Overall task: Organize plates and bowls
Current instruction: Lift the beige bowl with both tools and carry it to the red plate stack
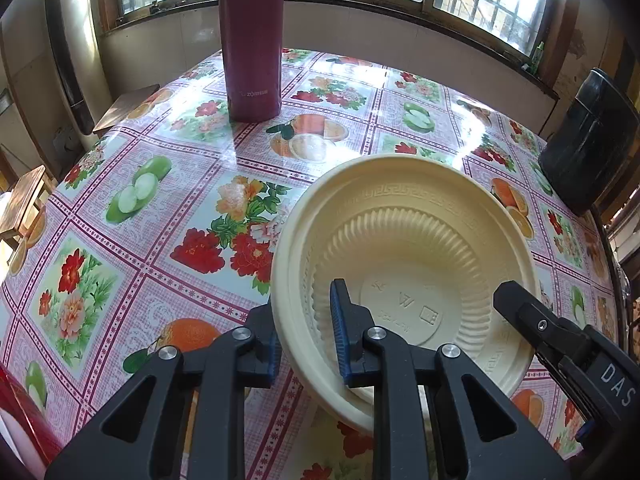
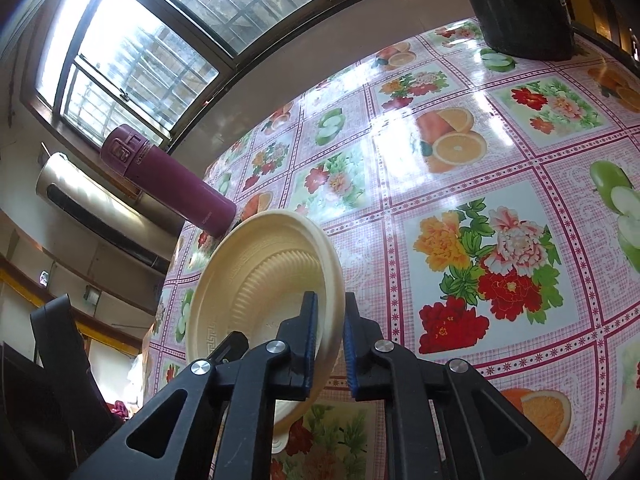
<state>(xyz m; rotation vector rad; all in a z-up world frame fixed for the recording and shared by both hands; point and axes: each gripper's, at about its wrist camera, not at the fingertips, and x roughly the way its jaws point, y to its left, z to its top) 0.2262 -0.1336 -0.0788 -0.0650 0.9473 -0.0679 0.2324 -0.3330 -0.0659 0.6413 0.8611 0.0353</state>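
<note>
Black linkage arms with blue-padded jaws fill the near edge of both views. Seen from the left wrist, the left gripper [image 1: 306,330] has its jaws set narrowly astride the near-left rim of the cream ribbed plastic bowl [image 1: 404,256], one pad outside the wall and one inside. The bowl appears to be nested stacked pieces, tilted over the worktop with its floral and fruit patterned oilcloth [image 1: 160,200]. At the bowl's right rim sits the right gripper [image 1: 516,304]; from its own wrist view, the right gripper [image 2: 328,340] has its jaws narrowly straddling the rim of the bowl [image 2: 260,280]. A tall maroon insulated flask [image 1: 252,40] stands far left on the worktop, and a black cylindrical container [image 1: 588,140] stands at the far right.
</note>
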